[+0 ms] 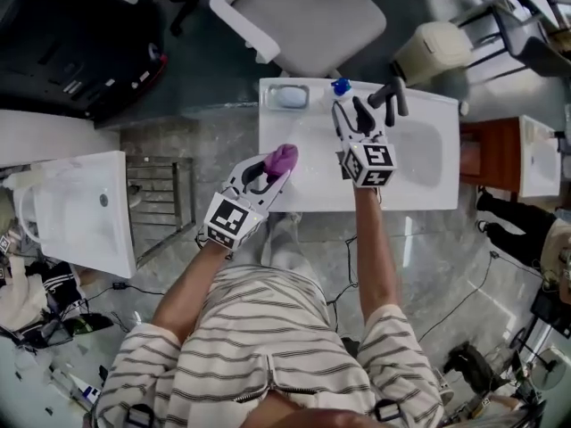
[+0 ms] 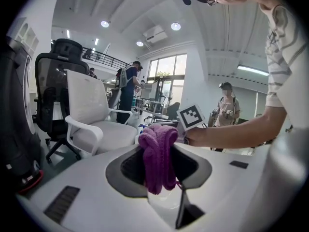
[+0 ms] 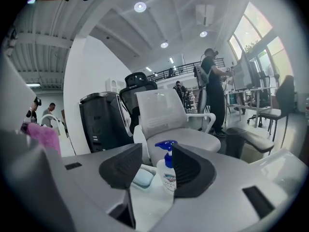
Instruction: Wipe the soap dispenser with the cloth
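The soap dispenser [image 1: 340, 89], a clear bottle with a blue pump, stands at the back edge of the white sink counter [image 1: 308, 190]. My right gripper [image 1: 351, 114] is open just in front of it. In the right gripper view the dispenser [image 3: 168, 174] shows in the gap between the dark jaws of the right gripper [image 3: 155, 151], close to the right one and clear of the left. My left gripper [image 1: 270, 173] hangs over the counter's left part, shut on a bunched purple cloth [image 1: 283, 158]. That cloth [image 2: 157, 158] droops between the jaws of the left gripper [image 2: 157, 151].
A pale soap dish [image 1: 291, 96] lies left of the dispenser. A black faucet [image 1: 393, 96] stands right of it, above the basin [image 1: 424, 154]. A white office chair [image 1: 308, 16] is behind the counter, and another white sink unit [image 1: 80, 208] sits at the left.
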Demonstrator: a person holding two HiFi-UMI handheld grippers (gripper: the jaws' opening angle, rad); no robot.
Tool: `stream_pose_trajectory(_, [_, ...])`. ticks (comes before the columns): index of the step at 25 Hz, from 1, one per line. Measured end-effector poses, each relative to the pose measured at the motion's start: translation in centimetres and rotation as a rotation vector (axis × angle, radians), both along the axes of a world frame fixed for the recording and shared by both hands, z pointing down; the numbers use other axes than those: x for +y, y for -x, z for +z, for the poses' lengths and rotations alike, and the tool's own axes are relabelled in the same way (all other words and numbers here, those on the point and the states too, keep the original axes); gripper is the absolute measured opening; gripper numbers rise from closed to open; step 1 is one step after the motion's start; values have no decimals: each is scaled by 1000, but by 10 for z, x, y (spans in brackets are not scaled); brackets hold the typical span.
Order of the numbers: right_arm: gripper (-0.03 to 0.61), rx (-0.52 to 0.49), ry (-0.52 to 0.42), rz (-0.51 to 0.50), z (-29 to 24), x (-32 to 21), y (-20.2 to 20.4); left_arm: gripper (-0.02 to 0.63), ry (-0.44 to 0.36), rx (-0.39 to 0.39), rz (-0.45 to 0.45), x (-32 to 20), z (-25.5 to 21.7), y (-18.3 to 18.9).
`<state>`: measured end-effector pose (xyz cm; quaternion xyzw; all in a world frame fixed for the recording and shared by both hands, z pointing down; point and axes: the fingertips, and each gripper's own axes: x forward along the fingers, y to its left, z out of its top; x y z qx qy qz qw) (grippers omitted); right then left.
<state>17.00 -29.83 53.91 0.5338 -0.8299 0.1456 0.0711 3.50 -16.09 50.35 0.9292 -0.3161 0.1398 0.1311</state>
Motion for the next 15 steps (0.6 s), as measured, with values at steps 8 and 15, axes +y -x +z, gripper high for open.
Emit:
stream_pose_trajectory(8, [53, -106, -49, 60, -69, 57, 11, 129, -54, 28, -84, 5, -42, 1])
stream_pose_trajectory(15, [9, -62, -91, 99, -110, 84, 42, 129, -112, 41, -109, 4, -67, 14])
